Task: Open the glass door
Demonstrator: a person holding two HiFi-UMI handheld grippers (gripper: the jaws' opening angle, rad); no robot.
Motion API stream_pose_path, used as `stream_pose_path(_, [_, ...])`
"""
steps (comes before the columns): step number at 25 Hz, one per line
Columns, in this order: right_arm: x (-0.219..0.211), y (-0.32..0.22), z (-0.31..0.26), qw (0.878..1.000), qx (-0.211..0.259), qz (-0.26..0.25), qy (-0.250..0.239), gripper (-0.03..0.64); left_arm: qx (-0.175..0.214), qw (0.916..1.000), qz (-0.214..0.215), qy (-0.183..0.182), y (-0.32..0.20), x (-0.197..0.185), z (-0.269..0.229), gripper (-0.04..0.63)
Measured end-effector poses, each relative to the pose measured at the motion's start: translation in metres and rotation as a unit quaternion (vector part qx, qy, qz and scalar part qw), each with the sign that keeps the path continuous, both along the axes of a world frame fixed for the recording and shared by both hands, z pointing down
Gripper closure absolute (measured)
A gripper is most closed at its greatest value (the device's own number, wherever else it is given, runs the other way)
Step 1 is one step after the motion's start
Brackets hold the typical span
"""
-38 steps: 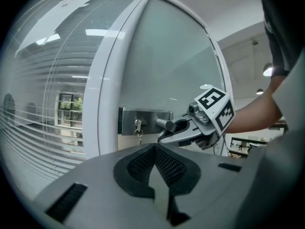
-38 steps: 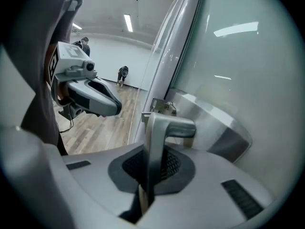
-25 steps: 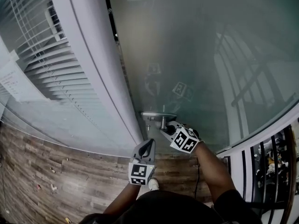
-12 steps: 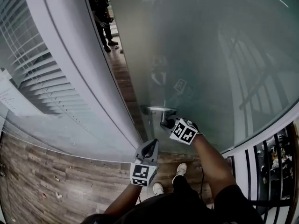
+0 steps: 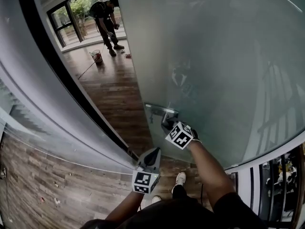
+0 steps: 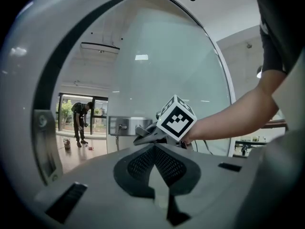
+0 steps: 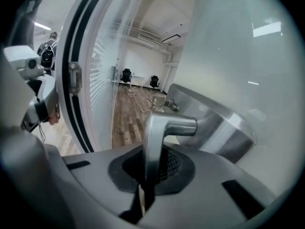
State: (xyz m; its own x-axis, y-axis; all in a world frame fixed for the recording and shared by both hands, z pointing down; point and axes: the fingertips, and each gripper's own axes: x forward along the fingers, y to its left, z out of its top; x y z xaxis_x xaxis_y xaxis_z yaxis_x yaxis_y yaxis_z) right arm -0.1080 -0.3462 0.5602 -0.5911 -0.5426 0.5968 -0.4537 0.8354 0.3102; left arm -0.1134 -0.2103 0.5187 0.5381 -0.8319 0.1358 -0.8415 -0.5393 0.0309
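The frosted glass door stands swung open from its grey frame. Its steel lever handle sits on a metal lock plate near the door's edge. My right gripper is shut on the lever, and in the right gripper view the lever runs down between the pads. My left gripper hangs below and to the left of the handle, apart from the door, shut on nothing. In the left gripper view its jaws meet, with the lock plate and the right gripper's marker cube ahead.
Through the gap lies a wood floor with a person bending near a red bucket by far windows. A glass wall with blinds is at the left. A black railing stands at the lower right.
The door has swung wider, and the gap at its edge now shows the room beyond. Both grippers moved along with it; the right one stays shut on the handle.
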Motion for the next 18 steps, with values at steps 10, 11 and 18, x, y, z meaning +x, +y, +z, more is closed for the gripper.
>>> stream_pose_path(10, [0.050,-0.110,0.004,0.998,0.007,0.066,-0.006,0.601,-0.001,0.9992,-0.037,-0.019,-0.096,0.051,-0.005,0.597])
stream_pose_path(11, [0.059,-0.121,0.004,0.997,0.005,0.072,-0.005,0.601,-0.005,0.9990,-0.040,-0.020,-0.104,0.059,-0.005,0.597])
stream_pose_path(18, [0.106,-0.185,0.000,0.994,-0.016,0.107,-0.011,0.601,-0.017,0.9959,-0.084,-0.029,-0.148,0.084,-0.010,0.597])
